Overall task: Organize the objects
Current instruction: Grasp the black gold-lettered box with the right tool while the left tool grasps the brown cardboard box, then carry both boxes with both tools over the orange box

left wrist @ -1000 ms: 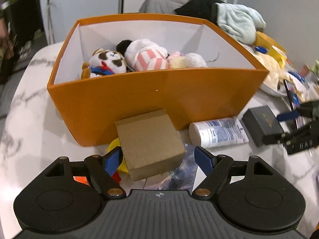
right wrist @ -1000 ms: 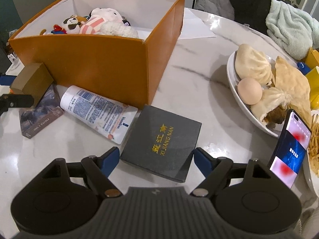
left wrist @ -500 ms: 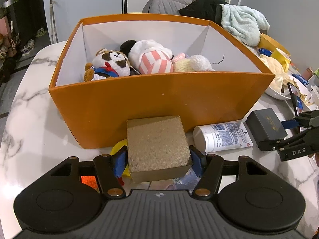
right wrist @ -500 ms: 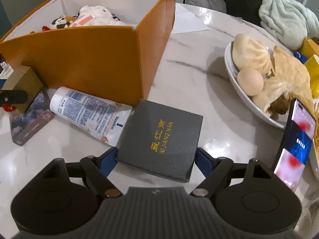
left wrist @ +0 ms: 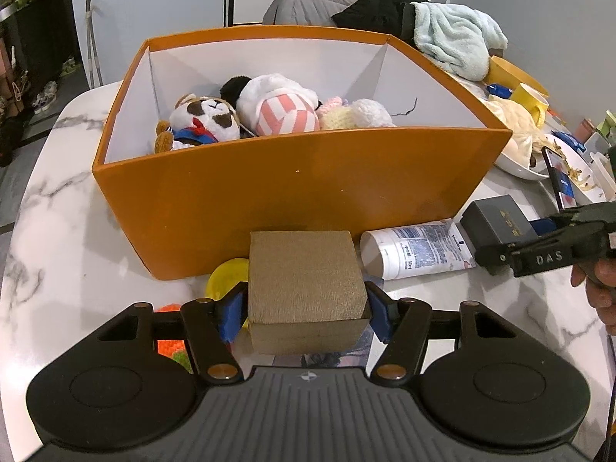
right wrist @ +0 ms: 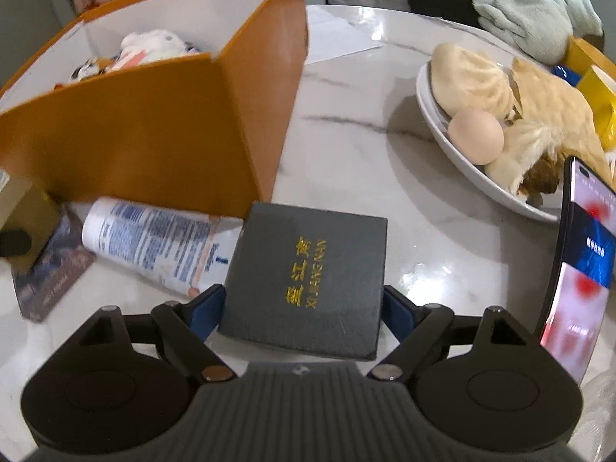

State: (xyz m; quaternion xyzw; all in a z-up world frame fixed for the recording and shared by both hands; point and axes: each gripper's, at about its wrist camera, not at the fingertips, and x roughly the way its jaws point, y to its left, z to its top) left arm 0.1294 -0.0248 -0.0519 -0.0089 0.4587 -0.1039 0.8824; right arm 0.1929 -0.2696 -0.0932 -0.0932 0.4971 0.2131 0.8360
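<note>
On the marble table (left wrist: 69, 261), the left gripper (left wrist: 306, 313) clamped the gold box (left wrist: 304, 285) at lower centre; its smooth sides might slip. The right gripper (right wrist: 304, 308) straddled the dark box (right wrist: 308, 273), jaws opening with pads off it, so lifting could leave it behind.

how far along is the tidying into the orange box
Done: several plush toys already sit in the orange box. In hand: the left hand-held gripper is clamped on the gold box; the right hand-held gripper straddles the black box, its jaws opening. Left: the lotion tube, a card and a yellow item remain on the table.
</note>
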